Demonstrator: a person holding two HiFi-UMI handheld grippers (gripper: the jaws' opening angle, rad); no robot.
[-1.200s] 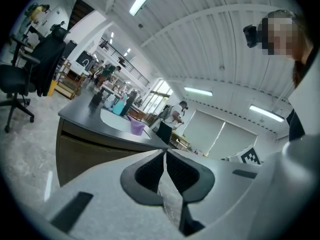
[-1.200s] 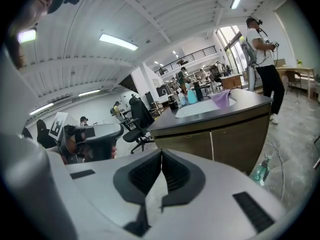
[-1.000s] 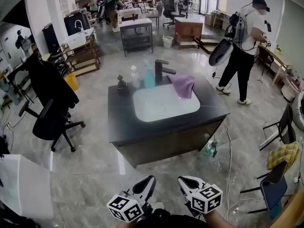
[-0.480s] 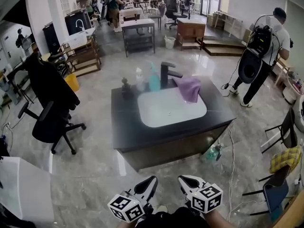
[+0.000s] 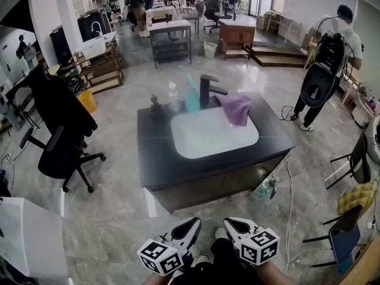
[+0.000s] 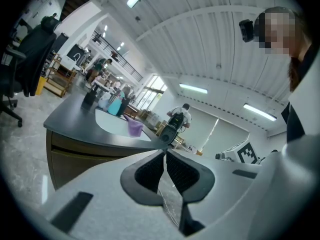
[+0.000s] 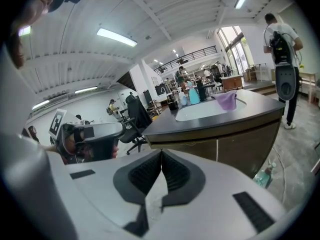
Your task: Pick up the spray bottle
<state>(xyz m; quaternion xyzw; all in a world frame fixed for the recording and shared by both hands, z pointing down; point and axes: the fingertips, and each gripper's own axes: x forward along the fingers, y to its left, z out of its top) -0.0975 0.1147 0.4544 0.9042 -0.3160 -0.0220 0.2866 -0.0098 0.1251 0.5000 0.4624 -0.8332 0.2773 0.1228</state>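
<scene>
Head view shows your left gripper (image 5: 189,227) and right gripper (image 5: 233,224) both closed on nothing, low by your body. The teal spray bottle (image 5: 192,100) stands upright at the far edge of the counter (image 5: 155,153), just left of the faucet (image 5: 208,91). It lies well ahead, more in line with your left gripper.

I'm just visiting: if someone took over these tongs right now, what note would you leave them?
Left tongs: shut, empty. Right tongs: shut, empty. Both are low, short of the counter.
Bottles: a clear bottle and a teal bottle stand left of the tap; which one sprays I cannot tell from here.
Done: nothing picked up.
Left: step closer, open tongs, grip the sprayer, lift.
</scene>
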